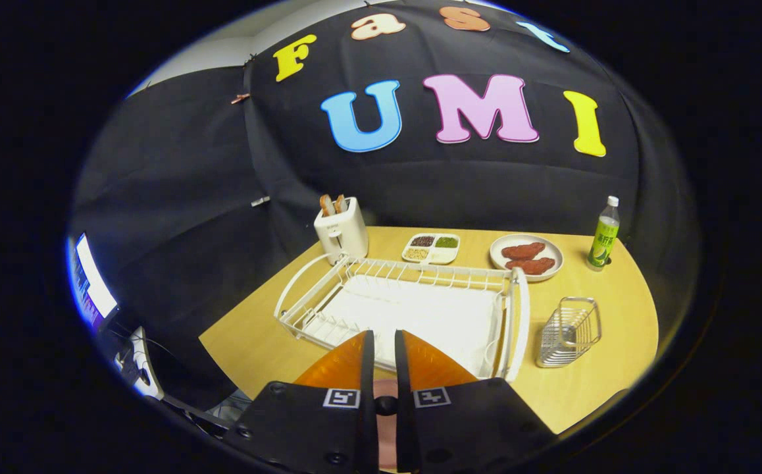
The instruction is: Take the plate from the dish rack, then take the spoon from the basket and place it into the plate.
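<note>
A white plate stands on edge at the right end of the white wire dish rack, beyond my fingers and to their right. To the right of the rack, a small metal wire basket sits on the wooden table. What is inside it is too small to make out. My gripper hovers above the rack's near edge. Its fingers are almost together with only a thin slit between them, and they hold nothing.
Behind the rack stand a white toaster with toast in it, a divided dish of grains and a plate with brown food. A green bottle stands at the far right corner. A lit screen glows off the table to the left.
</note>
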Available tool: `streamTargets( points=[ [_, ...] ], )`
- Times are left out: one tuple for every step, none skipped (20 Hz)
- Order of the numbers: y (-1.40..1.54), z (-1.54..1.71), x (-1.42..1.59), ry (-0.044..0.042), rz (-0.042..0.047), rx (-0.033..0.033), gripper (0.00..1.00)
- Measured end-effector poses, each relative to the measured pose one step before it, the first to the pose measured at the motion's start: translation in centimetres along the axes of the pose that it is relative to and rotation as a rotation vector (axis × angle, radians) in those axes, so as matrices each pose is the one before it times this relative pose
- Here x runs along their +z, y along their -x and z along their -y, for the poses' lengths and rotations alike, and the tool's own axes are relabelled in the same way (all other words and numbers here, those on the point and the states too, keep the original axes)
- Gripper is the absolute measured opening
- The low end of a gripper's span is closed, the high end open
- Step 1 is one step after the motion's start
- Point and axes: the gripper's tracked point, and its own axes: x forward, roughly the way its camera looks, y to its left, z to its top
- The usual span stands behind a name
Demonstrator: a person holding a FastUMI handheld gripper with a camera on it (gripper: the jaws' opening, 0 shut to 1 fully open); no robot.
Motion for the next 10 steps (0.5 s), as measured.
streamTargets(
  points=[
    [-0.993, -0.220, -1.108, 0.00756, -0.01123, 0.00055, 0.15],
    [-1.099, 0.144, -1.117, 0.00514, -0.00922, -0.00077, 0.15],
    [-0.570, -0.137, -0.888, -0.00093, -0.01204, 0.00015, 0.15],
    [-0.209, -0.214, -0.905, 0.00554, -0.01510, -0.00085, 0.15],
    [0.155, 0.016, -0.348, 0.01129, -0.00397, 0.00098, 0.15],
    [0.234, 0.144, -0.099, 0.01702, 0.01104, 0.00117, 0.15],
    [0.625, 0.285, -0.298, 0.01401, -0.00982, 0.00808, 0.14],
    [0.403, 0.276, -0.712, -0.00322, -0.01734, 0.00160, 0.15],
    [0.320, 0.184, -0.426, -0.01540, -0.00598, 0.00128, 0.15],
    [0.189, 0.392, -0.282, -0.01124, -0.00352, 0.00104, 0.15]
  ],
)
